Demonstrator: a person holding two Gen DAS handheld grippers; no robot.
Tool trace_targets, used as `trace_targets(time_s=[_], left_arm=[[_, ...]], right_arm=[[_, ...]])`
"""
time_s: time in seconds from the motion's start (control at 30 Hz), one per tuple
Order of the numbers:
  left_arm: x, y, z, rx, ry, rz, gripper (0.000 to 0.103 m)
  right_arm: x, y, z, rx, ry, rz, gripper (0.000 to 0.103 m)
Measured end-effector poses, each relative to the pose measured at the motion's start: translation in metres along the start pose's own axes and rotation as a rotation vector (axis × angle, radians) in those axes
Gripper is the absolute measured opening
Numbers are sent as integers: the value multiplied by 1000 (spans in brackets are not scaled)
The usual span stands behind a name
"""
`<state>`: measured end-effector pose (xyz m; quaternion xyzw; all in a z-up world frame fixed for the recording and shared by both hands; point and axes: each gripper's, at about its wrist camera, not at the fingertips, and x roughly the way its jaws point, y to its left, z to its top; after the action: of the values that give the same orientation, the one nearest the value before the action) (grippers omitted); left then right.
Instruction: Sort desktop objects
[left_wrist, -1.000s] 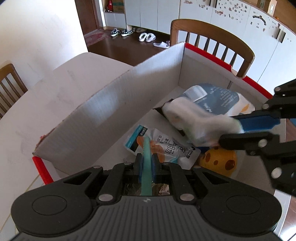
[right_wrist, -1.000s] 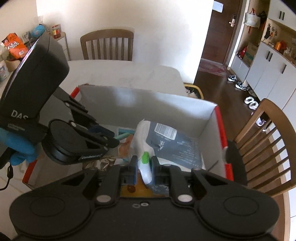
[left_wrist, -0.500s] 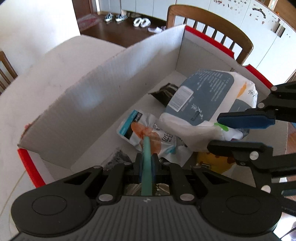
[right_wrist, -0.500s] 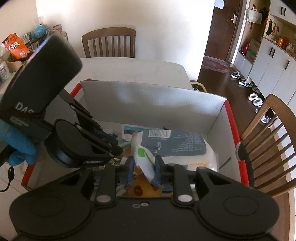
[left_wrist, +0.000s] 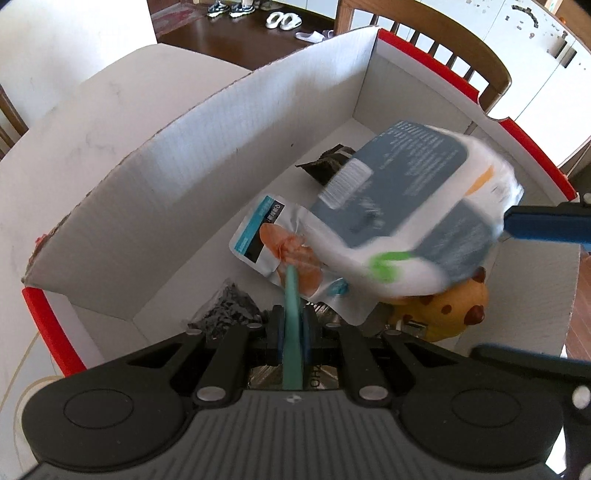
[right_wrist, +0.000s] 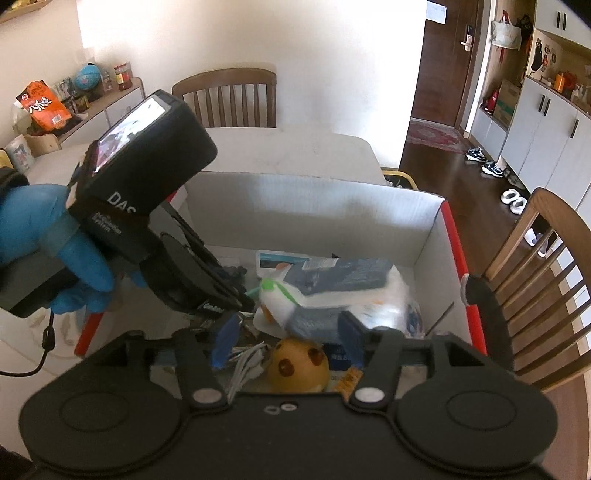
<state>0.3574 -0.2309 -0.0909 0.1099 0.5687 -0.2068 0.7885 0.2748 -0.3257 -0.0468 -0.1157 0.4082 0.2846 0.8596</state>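
Note:
A white cardboard box with red rims (left_wrist: 207, 155) stands on the table; it also shows in the right wrist view (right_wrist: 314, 206). My left gripper (left_wrist: 293, 325) is shut on a thin teal stick (left_wrist: 293, 314) and hangs over the box's near end. My right gripper (right_wrist: 288, 339) is open over the box. A blue-grey and white wipes pack (right_wrist: 340, 291) lies blurred inside the box just past its fingers; it also shows in the left wrist view (left_wrist: 406, 221). Under it lie a snack pouch (left_wrist: 273, 240) and a yellow spotted toy (left_wrist: 454, 306).
A dark wrapper (left_wrist: 328, 166) and a dark crumpled bag (left_wrist: 229, 310) lie in the box. Wooden chairs (right_wrist: 535, 280) stand right of and behind the table (right_wrist: 288, 147). A sideboard with packets (right_wrist: 48, 107) is at the far left.
My right gripper has opened wide and let go of the wipes pack, which has dropped into the box. My left gripper still holds the teal stick and has moved lower over the box.

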Motion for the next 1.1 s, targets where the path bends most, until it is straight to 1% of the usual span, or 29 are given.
trace_targets(time_s=[0.17, 0.2, 0.3, 0.33, 0.37, 0.4, 0.43, 0.47, 0.53, 0.7, 0.83, 0.9, 1.1], left_arm=[[-7, 1, -3, -9, -16, 9, 10], [-9, 1, -3, -10, -20, 12, 10], [-15, 0, -6, -13, -31, 14, 16], [-17, -1, -6, -14, -36, 16, 21], [-20, -1, -7, -15, -44, 19, 29], [-24, -2, -9, -17, -53, 16, 34], [-25, -4, -10, -21, -60, 14, 46], [-29, -5, -10, -19, -73, 4, 51], [-38, -7, -14, -21, -95, -9, 56], [-62, -12, -28, -12, -157, -27, 58], [-81, -18, -37, -9, -210, -39, 58], [-89, -19, -42, -16, -239, -15, 58], [-108, -22, -58, -35, -286, -19, 61]], right_arm=[[-9, -2, -2, 12, -5, 0, 66], [-10, -3, -2, 14, -6, 2, 68], [-16, -4, -3, 17, -13, 4, 70], [-17, -4, -3, 18, -17, 5, 71], [-19, -5, -3, 20, -22, 7, 72], [-22, -5, -3, 24, -27, 10, 73], [-24, -5, -4, 25, -30, 13, 73], [-27, -5, -4, 25, -33, 16, 73], [-31, -3, -4, 20, -39, 14, 75], [-40, -3, -5, 23, -52, 7, 79], [-47, -4, -8, 35, -62, 2, 80], [-51, -4, -9, 40, -70, 0, 80], [-63, -4, -13, 57, -89, -1, 81]])
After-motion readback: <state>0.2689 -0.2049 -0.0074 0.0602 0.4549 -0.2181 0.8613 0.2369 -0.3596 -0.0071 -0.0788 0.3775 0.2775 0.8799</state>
